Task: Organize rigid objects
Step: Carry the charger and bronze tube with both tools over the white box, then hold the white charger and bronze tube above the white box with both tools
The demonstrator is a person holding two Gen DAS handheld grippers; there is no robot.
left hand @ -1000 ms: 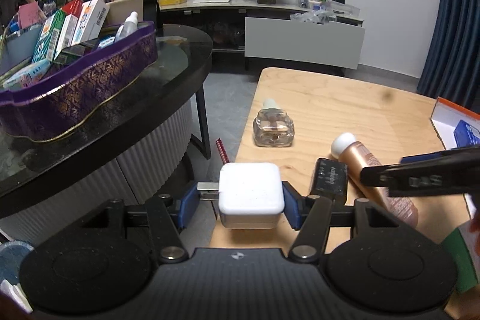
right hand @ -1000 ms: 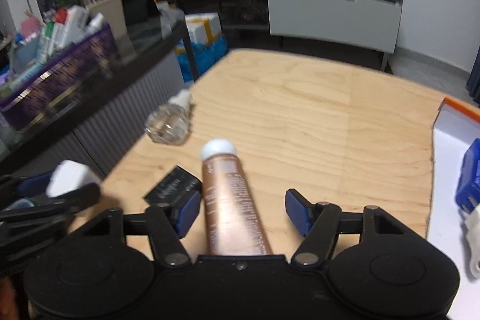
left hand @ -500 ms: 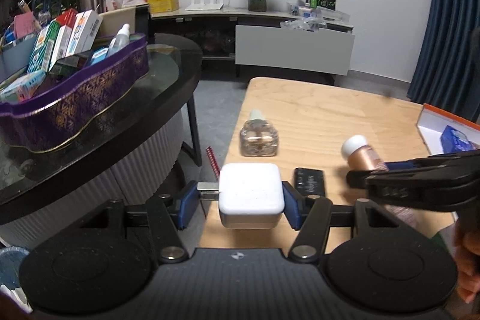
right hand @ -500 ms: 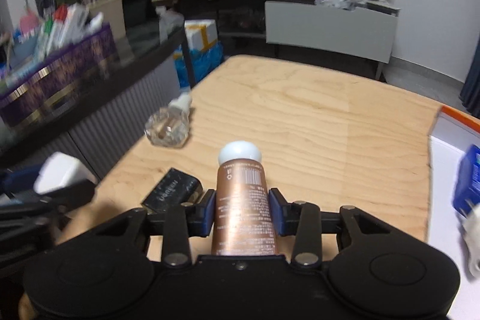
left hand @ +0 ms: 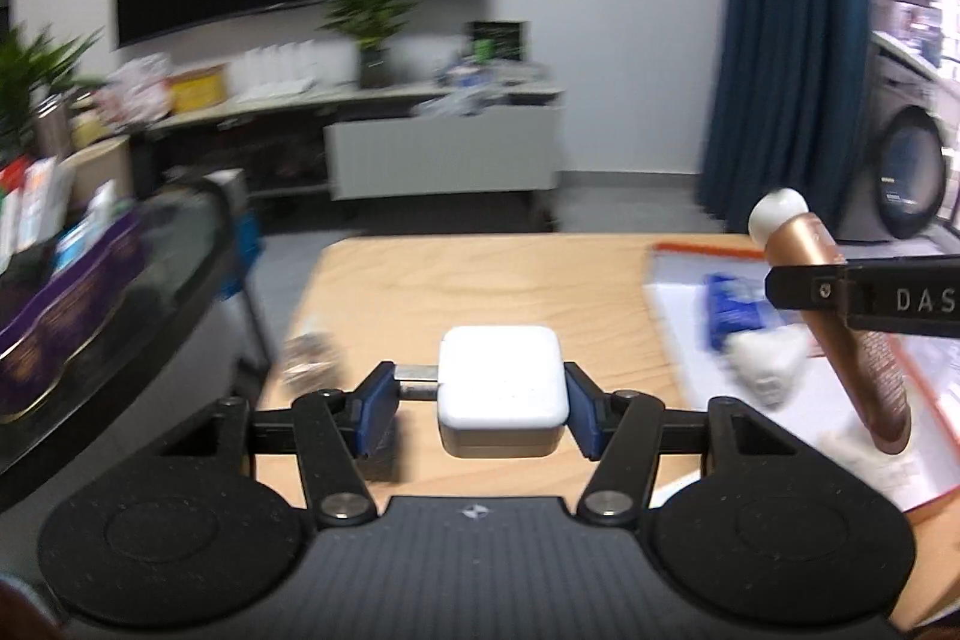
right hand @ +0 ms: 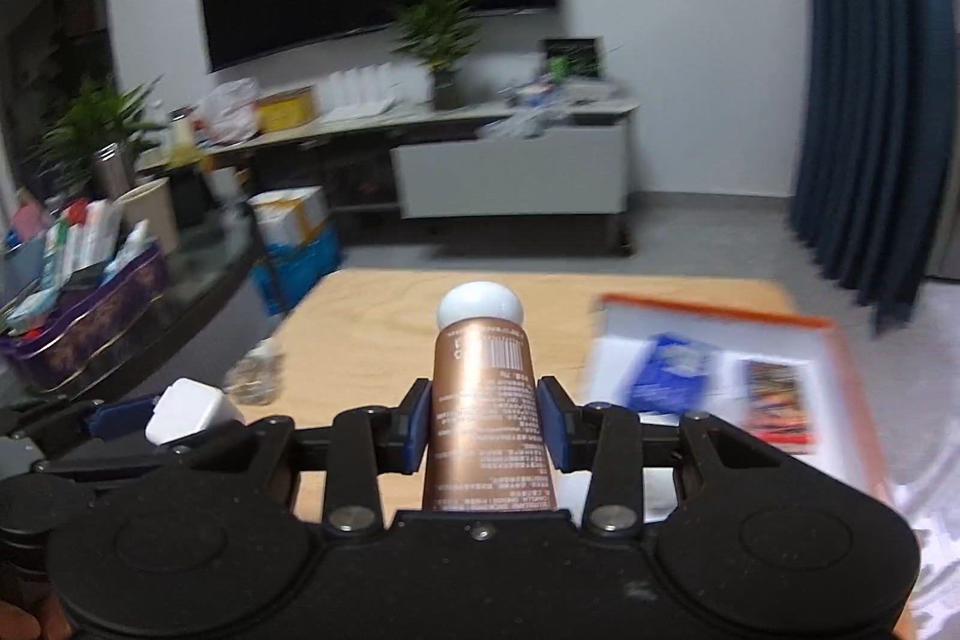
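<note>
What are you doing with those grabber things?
Tidying up. The left gripper is clamped on a white square charger block, and the right gripper is clamped on a copper-coloured tube with a white cap. Both are held above the wooden table, near the white orange-edged box.

1. The right gripper [right hand: 485,427] is clamping a bronze tube [right hand: 486,418], white cap pointing away, above the wooden table [right hand: 372,316].
2. At lower left, the left gripper [right hand: 129,421] is holding a white charger [right hand: 186,409].
3. A glass bottle [right hand: 255,376] is lying on the table's left edge.
4. A blue packet [right hand: 669,364] is sitting in the orange-rimmed tray [right hand: 720,313] at right.
</note>
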